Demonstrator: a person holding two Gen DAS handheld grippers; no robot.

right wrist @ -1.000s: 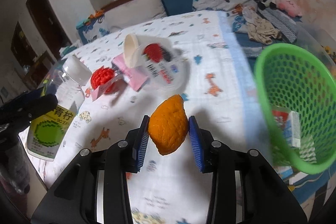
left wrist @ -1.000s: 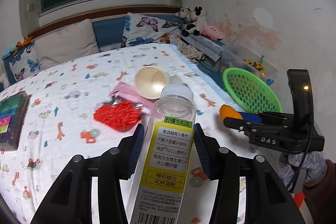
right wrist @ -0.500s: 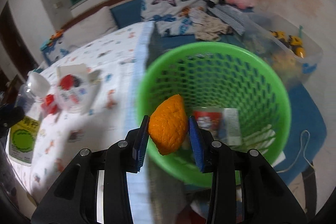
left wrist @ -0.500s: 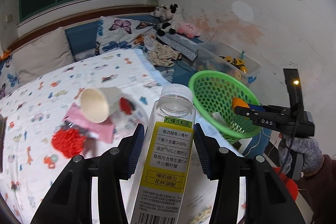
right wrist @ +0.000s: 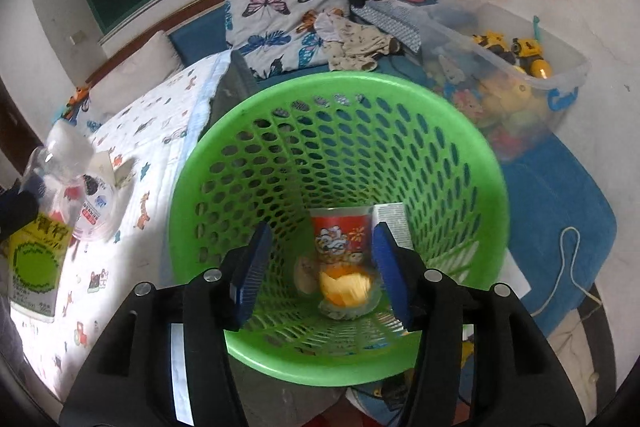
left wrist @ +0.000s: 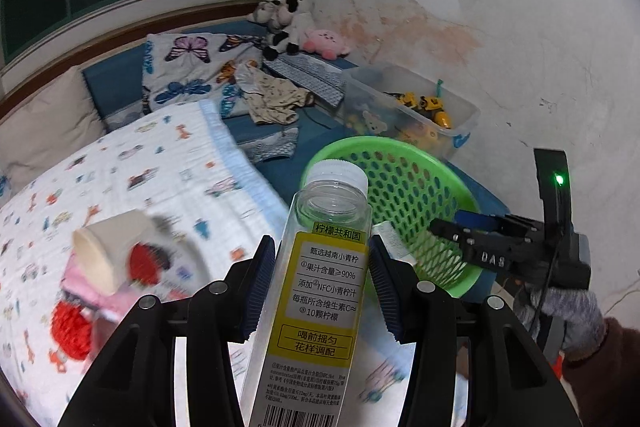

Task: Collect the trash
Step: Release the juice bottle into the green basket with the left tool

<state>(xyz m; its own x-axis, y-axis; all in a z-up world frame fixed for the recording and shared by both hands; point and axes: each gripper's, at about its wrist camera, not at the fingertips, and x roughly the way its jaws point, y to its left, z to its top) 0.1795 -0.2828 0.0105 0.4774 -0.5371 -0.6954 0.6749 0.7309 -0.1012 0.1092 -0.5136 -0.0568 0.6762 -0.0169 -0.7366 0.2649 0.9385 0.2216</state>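
My left gripper (left wrist: 322,291) is shut on a clear plastic bottle (left wrist: 320,291) with a yellow label, held upright over the bed edge beside the green basket (left wrist: 436,183). My right gripper (right wrist: 320,267) is open and empty, right above the green basket (right wrist: 200,195). An orange peel (right wrist: 346,287) lies blurred at the basket's bottom, next to a red cup (right wrist: 340,239) and a white carton (right wrist: 390,223). The right gripper (left wrist: 460,227) also shows in the left wrist view over the basket rim. A paper cup (left wrist: 108,255), a pink wrapper (left wrist: 100,303) and a red mesh (left wrist: 72,327) lie on the bed.
The bed carries a white printed blanket (left wrist: 140,179) with pillows (left wrist: 184,67) at its head. A clear toy bin (right wrist: 508,67) stands behind the basket by the wall. A blue mat (right wrist: 560,211) and a white cord (right wrist: 568,267) lie on the floor at right.
My right gripper moved over the basket, opened and let go of the orange peel, which dropped inside. My left gripper carried the bottle toward the basket.
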